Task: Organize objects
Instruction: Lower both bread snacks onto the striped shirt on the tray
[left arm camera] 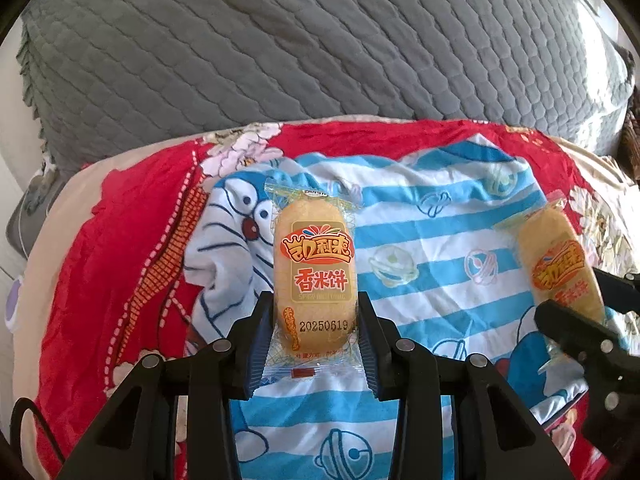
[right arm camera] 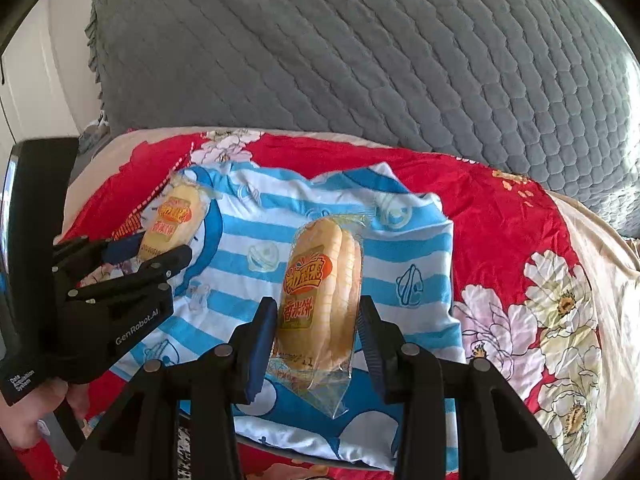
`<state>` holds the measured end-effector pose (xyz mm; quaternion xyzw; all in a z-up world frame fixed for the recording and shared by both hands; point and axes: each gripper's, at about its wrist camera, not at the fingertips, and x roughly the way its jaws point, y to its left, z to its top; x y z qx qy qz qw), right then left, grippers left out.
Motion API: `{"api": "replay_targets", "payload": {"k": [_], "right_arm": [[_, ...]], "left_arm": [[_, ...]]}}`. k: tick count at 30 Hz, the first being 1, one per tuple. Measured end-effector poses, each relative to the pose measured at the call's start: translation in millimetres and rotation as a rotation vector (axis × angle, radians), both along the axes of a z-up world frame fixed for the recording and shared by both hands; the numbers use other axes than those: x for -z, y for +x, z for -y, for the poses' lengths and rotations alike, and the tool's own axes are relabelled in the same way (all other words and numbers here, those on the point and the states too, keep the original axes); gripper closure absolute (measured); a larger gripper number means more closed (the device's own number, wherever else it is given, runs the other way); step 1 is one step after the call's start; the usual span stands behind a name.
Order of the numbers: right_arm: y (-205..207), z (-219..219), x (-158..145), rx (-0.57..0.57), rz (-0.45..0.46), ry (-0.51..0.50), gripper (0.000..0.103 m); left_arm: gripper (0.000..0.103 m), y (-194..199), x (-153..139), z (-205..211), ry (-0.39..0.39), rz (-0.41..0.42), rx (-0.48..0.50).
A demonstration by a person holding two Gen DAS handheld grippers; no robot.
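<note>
My left gripper (left arm camera: 316, 320) is shut on a wrapped rice cracker packet (left arm camera: 314, 264), yellow with an orange label, flat side to the camera. It also shows in the right wrist view (right arm camera: 172, 220), held by the left gripper (right arm camera: 156, 248). My right gripper (right arm camera: 318, 320) is shut on a second rice cracker packet (right arm camera: 320, 292), turned edge-on. That packet (left arm camera: 560, 264) and the right gripper (left arm camera: 576, 304) show at the right of the left wrist view. Both packets hang over a blue-and-white striped cartoon cloth (left arm camera: 420, 248).
The striped cloth (right arm camera: 400, 248) lies on a red floral bedsheet (right arm camera: 500, 248), also seen in the left wrist view (left arm camera: 132, 220). A large grey quilted cushion (left arm camera: 320, 40) rises behind, also in the right wrist view (right arm camera: 360, 48). A hand (right arm camera: 32, 412) holds the left gripper.
</note>
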<state>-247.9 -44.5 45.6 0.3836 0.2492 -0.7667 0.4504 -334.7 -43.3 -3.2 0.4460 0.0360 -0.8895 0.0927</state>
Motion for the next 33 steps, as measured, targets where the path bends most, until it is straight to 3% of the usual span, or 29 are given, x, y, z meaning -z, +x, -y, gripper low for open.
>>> {"api": "replay_targets", "payload": {"k": [15, 33], "right_arm": [[1, 2, 31, -0.022, 0.014, 0.057, 0.062], [0, -3, 55, -0.017, 0.047, 0.113, 0.062]], "left_arm": [[0.062, -2, 29, -7, -0.009, 0.058, 0.016], [0.061, 0, 38, -11, -0.053, 0.045, 0.01]]}}
